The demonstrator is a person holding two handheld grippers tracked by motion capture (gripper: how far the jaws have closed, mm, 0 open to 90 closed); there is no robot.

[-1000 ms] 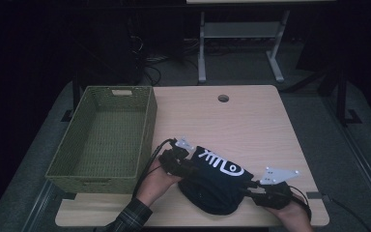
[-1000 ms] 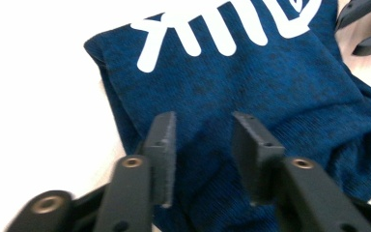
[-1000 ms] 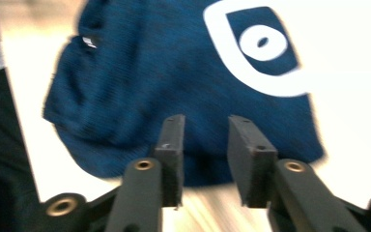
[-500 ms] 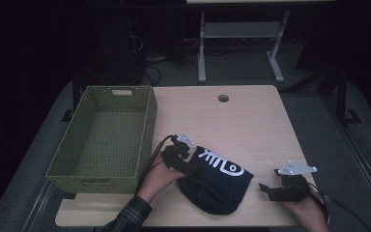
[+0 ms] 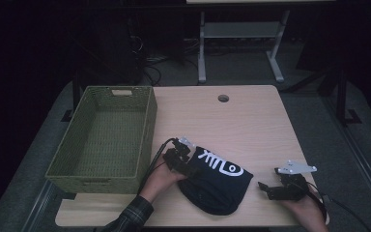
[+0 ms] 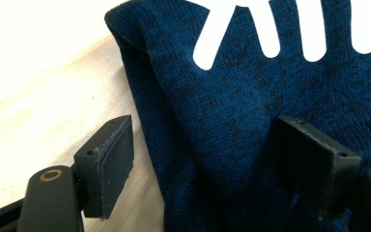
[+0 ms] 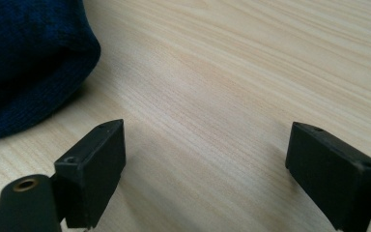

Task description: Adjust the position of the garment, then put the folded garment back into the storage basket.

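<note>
On the table, folded dark garment lengthwise toward near-right, both claws apart.

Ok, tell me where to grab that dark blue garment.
Grip the dark blue garment at its folded left edge, coming in from the basket side: the left gripper is open astride that raised fold, the cloth lying flat on the table.
</note>
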